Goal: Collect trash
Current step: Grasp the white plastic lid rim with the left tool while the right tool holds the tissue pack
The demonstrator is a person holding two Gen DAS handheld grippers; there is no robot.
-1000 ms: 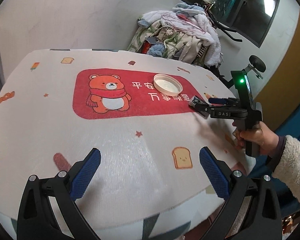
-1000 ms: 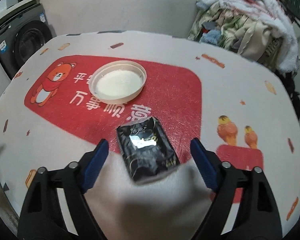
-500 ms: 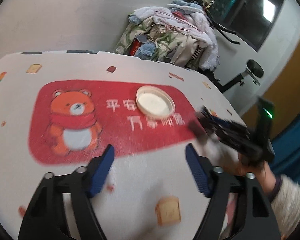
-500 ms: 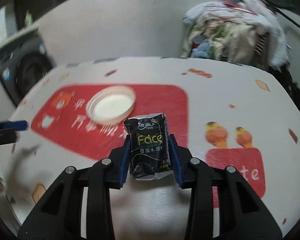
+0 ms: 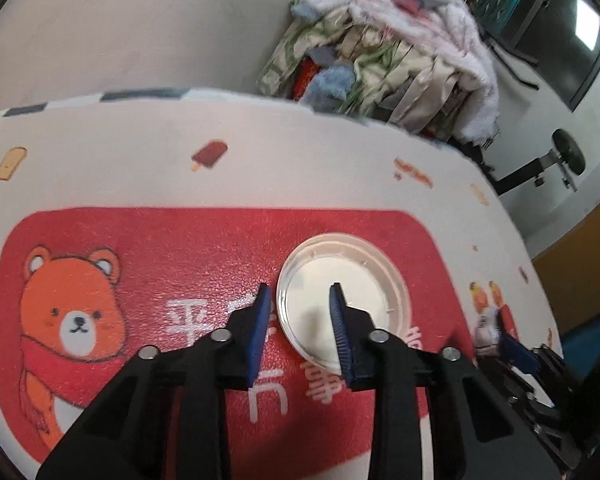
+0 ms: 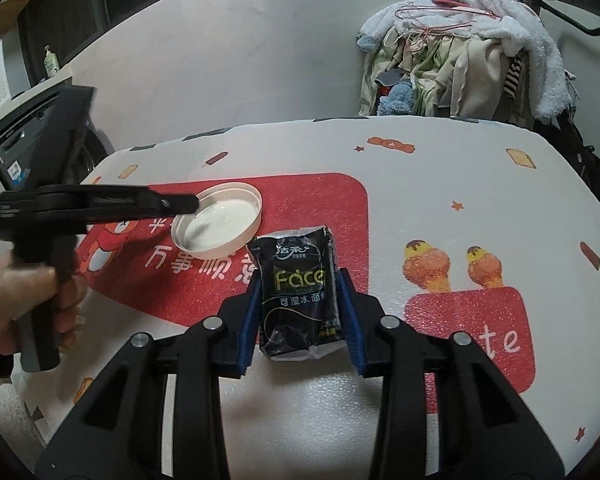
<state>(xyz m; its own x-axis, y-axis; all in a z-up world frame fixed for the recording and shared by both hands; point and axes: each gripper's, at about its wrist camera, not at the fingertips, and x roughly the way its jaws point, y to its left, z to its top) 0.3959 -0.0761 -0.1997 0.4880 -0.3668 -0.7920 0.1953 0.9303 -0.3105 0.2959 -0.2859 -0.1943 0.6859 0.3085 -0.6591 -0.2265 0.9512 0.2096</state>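
Two pieces of trash are showing on the bench point(image 6: 440, 168): a white plastic lid point(image 5: 342, 300) lying rim-up on the red panel of the printed cover, and a black tissue packet point(image 6: 298, 294) just beside it. The left gripper point(image 5: 300, 294) is closing its fingers across the lid's near-left rim, one finger outside it and one over the inside; whether the pads are pressing the rim yet is hard to make out. The right gripper point(image 6: 300, 280) is clamping the packet, whose lower sides are hidden behind the blue pads. Beyond the bench's far edge, a heap of laundry point(image 6: 468, 52) is blurring together.
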